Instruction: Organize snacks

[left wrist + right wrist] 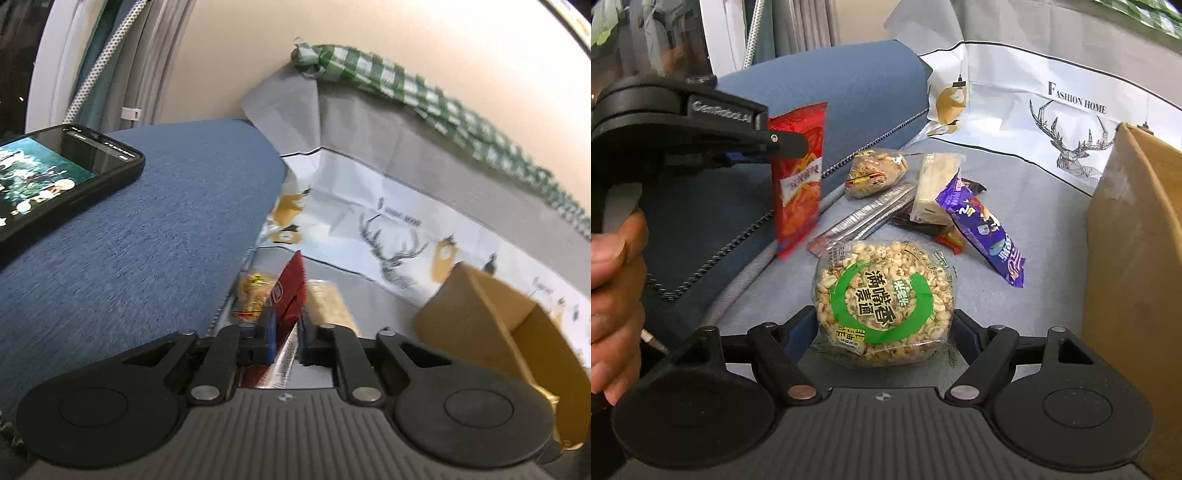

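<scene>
The left gripper (286, 325) is clamped tight on the red snack packet (799, 177), pinching it by one thin edge so the bag hangs clear above the grey cushion (1027, 229), at the left of the scene beside the blue armrest (827, 96). The right gripper (882, 332) stands wide, its jaws either side of the round puffed-grain cake (884, 301); whether the pads press the wrapper I cannot tell for sure, though they appear to bracket it closely. The main risk, as I judge it, is the red packet slipping or swinging out of that narrow edge pinch during a quick carry toward the cardboard box (1137, 266) on the right. The glossy wrapper of the grain cake could also squirt out or crush if squeezed off-centre. Farther off lie the rest of the pile: a noodle-like brown snack (875, 171), a silver stick pack (868, 216), a pale wrapped bar (934, 192) and a purple packet (982, 229), all near each other and easy to nudge.
</scene>
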